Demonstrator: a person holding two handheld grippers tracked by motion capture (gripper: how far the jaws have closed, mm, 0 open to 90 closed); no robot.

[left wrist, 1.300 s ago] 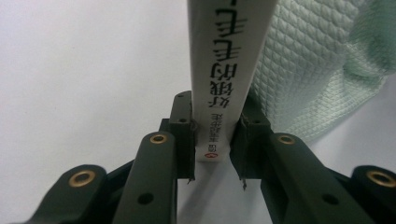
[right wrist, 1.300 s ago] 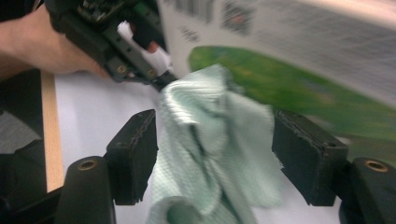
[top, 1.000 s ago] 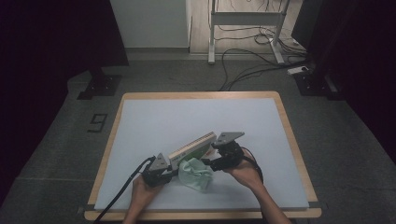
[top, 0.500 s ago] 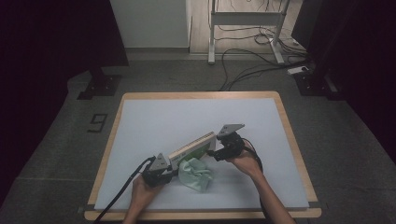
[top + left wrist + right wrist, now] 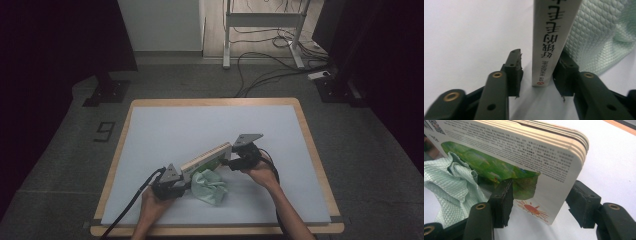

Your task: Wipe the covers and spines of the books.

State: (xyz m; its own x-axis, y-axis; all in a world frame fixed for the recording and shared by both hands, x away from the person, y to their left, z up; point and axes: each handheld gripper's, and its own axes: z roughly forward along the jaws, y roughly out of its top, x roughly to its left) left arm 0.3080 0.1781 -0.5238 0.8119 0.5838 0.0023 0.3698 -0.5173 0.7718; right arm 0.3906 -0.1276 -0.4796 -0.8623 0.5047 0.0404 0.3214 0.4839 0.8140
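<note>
From my seat the bench (image 5: 119,150) shows a pale wooden rim, with a white sheet (image 5: 200,125) covering nearly all of its top. On the grey floor just off the bench's left edge I see a dark marker shaped like a 9 (image 5: 104,132). Beyond the far left corner stands a black stand base (image 5: 106,92), and another black base (image 5: 340,90) lies past the far right corner. Behind the far edge I see a metal frame (image 5: 262,15) and loose cables (image 5: 260,65) running across the floor to a small white power strip (image 5: 318,75). A white panel (image 5: 160,25) closes the back.
</note>
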